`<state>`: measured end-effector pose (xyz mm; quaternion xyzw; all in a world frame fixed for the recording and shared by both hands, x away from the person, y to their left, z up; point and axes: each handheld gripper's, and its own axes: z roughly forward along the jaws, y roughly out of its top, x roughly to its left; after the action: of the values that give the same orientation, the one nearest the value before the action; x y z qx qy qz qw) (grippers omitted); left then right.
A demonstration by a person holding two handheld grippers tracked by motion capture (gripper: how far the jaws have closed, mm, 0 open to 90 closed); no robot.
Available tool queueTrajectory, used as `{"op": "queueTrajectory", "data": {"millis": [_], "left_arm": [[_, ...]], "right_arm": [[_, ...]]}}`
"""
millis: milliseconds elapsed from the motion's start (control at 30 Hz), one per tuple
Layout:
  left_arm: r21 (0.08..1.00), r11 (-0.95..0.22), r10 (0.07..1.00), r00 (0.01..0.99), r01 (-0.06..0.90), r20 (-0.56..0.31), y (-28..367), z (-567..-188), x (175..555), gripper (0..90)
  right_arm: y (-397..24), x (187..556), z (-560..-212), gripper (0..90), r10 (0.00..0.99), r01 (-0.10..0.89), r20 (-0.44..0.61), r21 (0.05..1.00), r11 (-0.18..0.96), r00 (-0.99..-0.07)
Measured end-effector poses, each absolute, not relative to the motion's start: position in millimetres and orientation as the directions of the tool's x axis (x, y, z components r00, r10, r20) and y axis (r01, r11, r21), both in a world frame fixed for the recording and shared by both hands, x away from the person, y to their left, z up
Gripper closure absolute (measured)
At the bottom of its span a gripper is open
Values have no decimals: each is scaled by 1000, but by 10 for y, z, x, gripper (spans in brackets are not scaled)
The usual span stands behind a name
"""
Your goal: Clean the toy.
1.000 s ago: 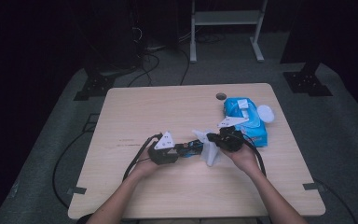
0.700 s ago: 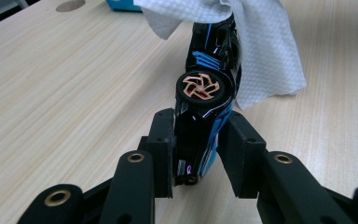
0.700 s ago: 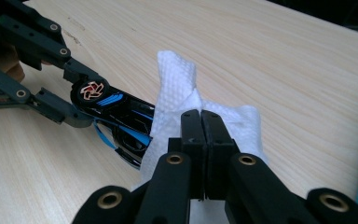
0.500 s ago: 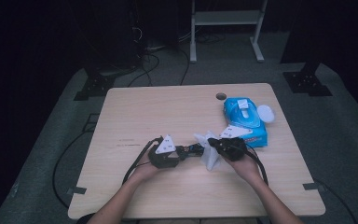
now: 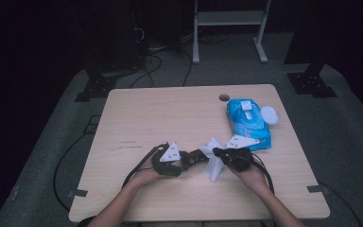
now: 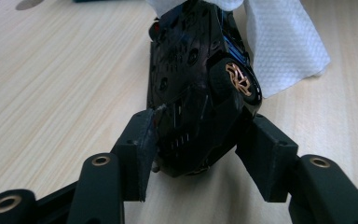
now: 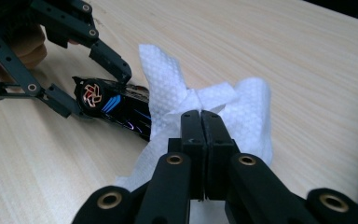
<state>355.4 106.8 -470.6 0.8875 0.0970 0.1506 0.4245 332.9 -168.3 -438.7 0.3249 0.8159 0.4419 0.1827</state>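
Note:
A black toy car [image 6: 200, 84] with orange wheel rims lies on the wooden table [image 5: 170, 118] between the jaws of my left gripper [image 6: 205, 144]. Those jaws have just been opening and now stand a little off the car's sides. From the high view the left gripper [image 5: 188, 158] points right toward the car [image 5: 194, 157]. My right gripper [image 7: 200, 116] is shut on a crumpled white paper tissue [image 7: 251, 107], which drapes over the far end of the car [image 7: 116, 105]. The right gripper [image 5: 218, 152] faces the left one, with the tissue [image 5: 212, 169] hanging below it.
A blue wipes packet [image 5: 248, 123] lies at the table's right, with a round white lid [image 5: 268, 115] beside it. A cable hole [image 5: 224, 98] is behind the packet. Cables trail from both grippers off the front edge. A metal rack stands on the floor behind.
The left gripper's jaws have spread apart around the car. The right gripper with the tissue has moved toward the front edge and closer to the car.

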Motion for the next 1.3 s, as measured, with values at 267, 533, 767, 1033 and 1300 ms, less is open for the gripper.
{"op": "queueTrajectory", "data": {"millis": [267,533,767,1033,1300], "left_arm": [[769,-639,246,945,-10,217,1061,-4713,3526,380],[760,-650,242,946,-7,215,1045,-4722,3531,327],[799,-598,308,938,62,158,1041,-4720,3595,185],[800,-587,334,937,126,98,942,-4772,3689,129],[766,-623,325,944,161,65,930,-4810,3713,186]], "right_arm": [[-1686,3315,-4397,884,659,419,61,814,401,-749],[-1663,3511,-4378,883,666,469,119,800,375,-737],[-1636,3569,-4508,883,682,493,125,784,377,-721],[-1617,3550,-4507,883,664,462,103,796,392,-741],[-1532,3533,-4493,883,657,448,79,791,417,-750]]}}
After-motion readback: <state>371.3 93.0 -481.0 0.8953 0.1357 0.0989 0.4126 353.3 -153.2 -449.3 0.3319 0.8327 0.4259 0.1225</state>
